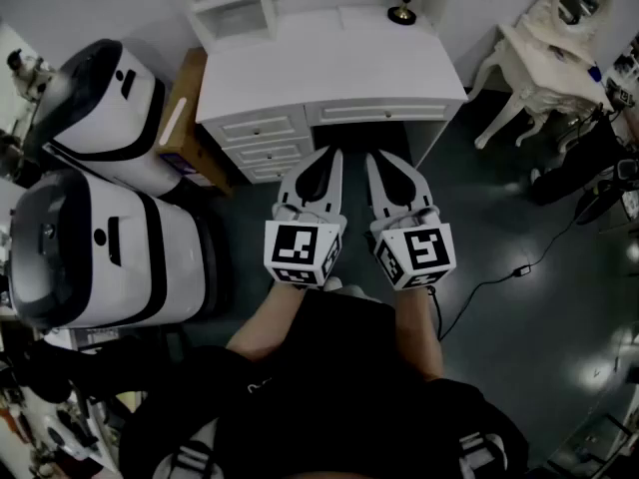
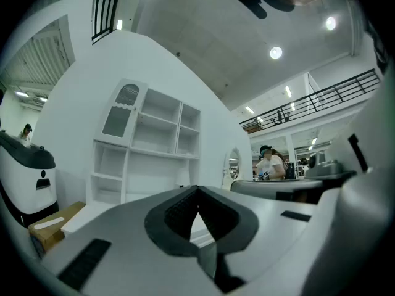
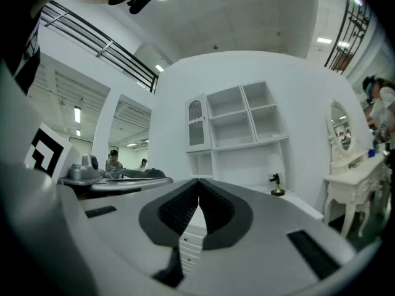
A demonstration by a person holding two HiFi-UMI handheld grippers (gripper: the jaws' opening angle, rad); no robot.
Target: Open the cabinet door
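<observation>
Approach stage, tongs not yet at the work. Left tongs (image 1: 332,158) and right tongs (image 1: 372,160) are held level and side by side, near the person and short of the surface (image 1: 329,63); both pairs are closed tip to tip, with nothing between them.

The door (image 3: 196,123) is the arched, glazed panel at the upper left of the shelf unit (image 3: 247,128), which stands at the far edge of the surface; it appears shut. It lies well apart from both tongs, higher and farther off; the drawers (image 1: 262,146) sit below, at the near left. No knob or handle can be made out, nor which edge carries the hinges.

Suggested method: carry one pair, probably the left as the nearer side, forward over the surface and up to the level of the door; open its jaws before arrival, not at contact; find the knob or free edge first, then close on it squarely. Pull along the arc of the hinge rather than straight back, so the grip does not slip; keep the idle pair low and clear of the lamp (image 1: 402,8) at the far right.
</observation>
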